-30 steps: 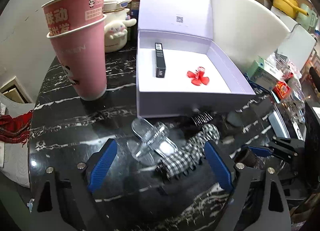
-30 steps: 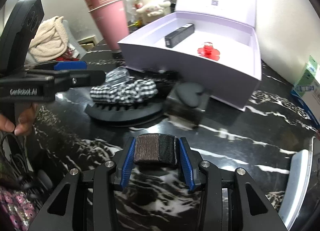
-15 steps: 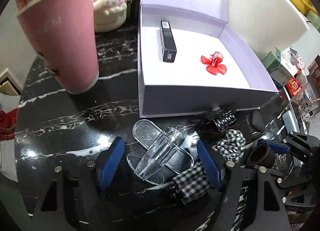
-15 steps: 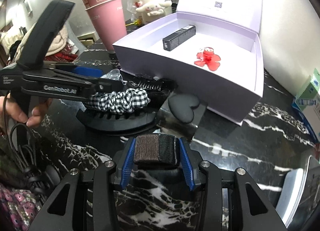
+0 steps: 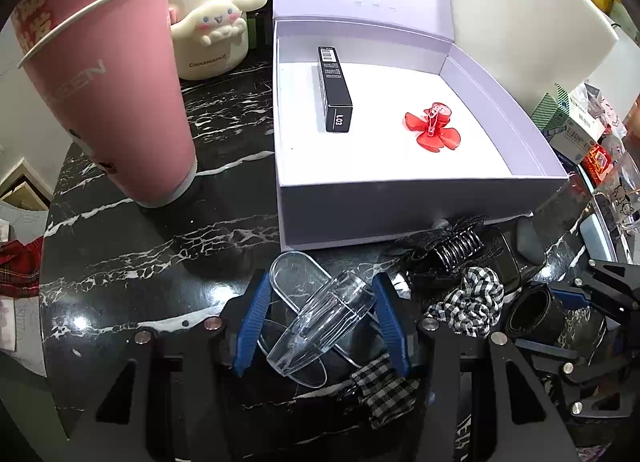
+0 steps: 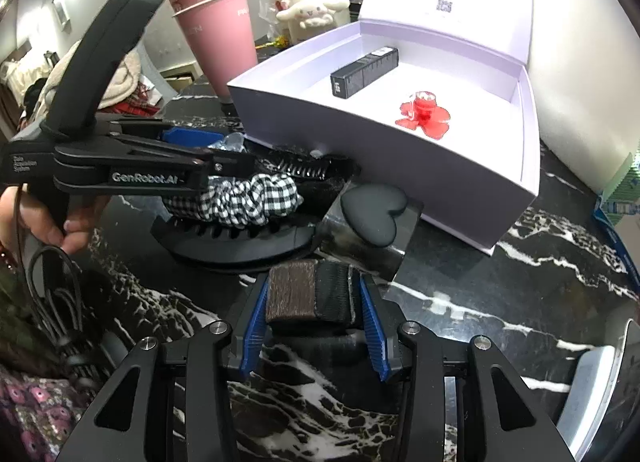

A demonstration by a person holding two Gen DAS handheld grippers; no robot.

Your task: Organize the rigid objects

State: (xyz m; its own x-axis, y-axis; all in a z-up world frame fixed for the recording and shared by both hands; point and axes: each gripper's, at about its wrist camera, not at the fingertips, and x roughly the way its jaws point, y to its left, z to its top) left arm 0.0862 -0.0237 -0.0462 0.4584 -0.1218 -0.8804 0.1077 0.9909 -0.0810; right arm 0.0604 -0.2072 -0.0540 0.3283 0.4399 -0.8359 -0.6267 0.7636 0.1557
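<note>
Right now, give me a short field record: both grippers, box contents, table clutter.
left gripper: jaws just been closing, clear plastic hair clip between them
right gripper: shut on brown-and-black rolled band
open lilac gift box: slim black carton, red flower clip
beside box: black-and-white gingham scrunchie, black claw clip, stacked pink paper cups

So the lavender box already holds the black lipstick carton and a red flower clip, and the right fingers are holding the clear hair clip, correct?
Not quite. The clear hair clip sits between the left gripper's fingers, which have just been closing on it, as the left wrist view shows. The right gripper holds a dark band. The lavender box does hold the black lipstick carton and red flower clip.
</note>
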